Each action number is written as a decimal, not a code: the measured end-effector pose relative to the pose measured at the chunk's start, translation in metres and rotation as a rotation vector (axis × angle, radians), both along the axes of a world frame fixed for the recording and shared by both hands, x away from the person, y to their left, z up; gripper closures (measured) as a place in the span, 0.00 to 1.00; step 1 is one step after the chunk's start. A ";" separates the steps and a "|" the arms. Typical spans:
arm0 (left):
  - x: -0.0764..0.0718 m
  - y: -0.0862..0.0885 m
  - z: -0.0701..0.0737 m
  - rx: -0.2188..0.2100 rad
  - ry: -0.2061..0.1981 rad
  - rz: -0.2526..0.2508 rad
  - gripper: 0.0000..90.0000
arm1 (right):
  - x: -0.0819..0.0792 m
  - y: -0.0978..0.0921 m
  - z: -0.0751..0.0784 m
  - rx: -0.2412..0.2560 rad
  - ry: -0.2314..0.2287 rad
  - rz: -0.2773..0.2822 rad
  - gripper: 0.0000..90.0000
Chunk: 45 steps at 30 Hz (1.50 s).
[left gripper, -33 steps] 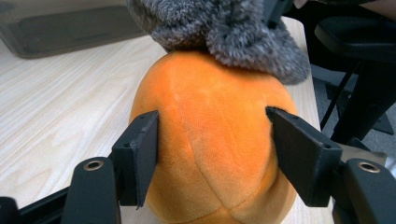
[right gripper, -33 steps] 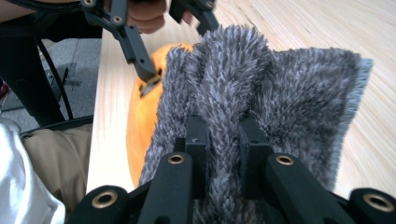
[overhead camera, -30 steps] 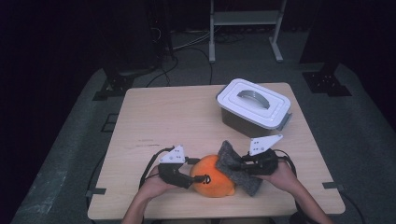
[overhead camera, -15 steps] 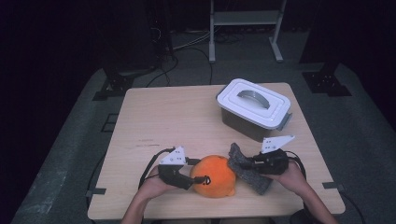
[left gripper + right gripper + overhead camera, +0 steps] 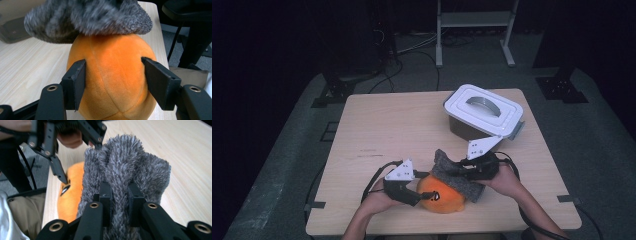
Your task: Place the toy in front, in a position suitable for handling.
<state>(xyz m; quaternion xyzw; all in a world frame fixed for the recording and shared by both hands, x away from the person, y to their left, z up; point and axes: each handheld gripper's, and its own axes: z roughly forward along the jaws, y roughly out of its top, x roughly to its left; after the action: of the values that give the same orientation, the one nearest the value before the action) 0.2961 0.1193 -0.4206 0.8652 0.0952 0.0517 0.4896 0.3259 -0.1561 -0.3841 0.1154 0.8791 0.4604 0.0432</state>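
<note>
An orange plush toy [image 5: 443,196] lies near the table's front edge. My left gripper [image 5: 424,194] is shut on the orange plush [image 5: 110,75], its two black jaws pressing the sides. A fuzzy grey cloth [image 5: 457,176] lies across the top of the plush, and my right gripper [image 5: 464,171] is shut on a fold of this grey cloth [image 5: 125,177]. In the right gripper view the orange plush [image 5: 70,195] shows to the left, under the cloth, with the left gripper [image 5: 62,180] above it.
A white lidded container [image 5: 483,112] with a grey handle stands at the back right of the wooden table [image 5: 397,130]. Cables trail from both grippers off the front edge. A metal stand [image 5: 472,20] is on the floor behind.
My right gripper has lifted the grey cloth up and back over the plush. The left gripper has kept its hold on the plush in place.
</note>
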 end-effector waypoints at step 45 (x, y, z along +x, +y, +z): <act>0.007 0.009 0.001 -0.039 0.023 0.053 0.32 | -0.010 -0.030 -0.028 0.009 0.055 -0.065 0.85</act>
<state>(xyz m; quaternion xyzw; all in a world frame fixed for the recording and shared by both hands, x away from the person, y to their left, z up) 0.3032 0.1278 -0.4191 0.8531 0.1248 0.0527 0.5038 0.3162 -0.1860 -0.4123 0.1567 0.8737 0.4592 0.0337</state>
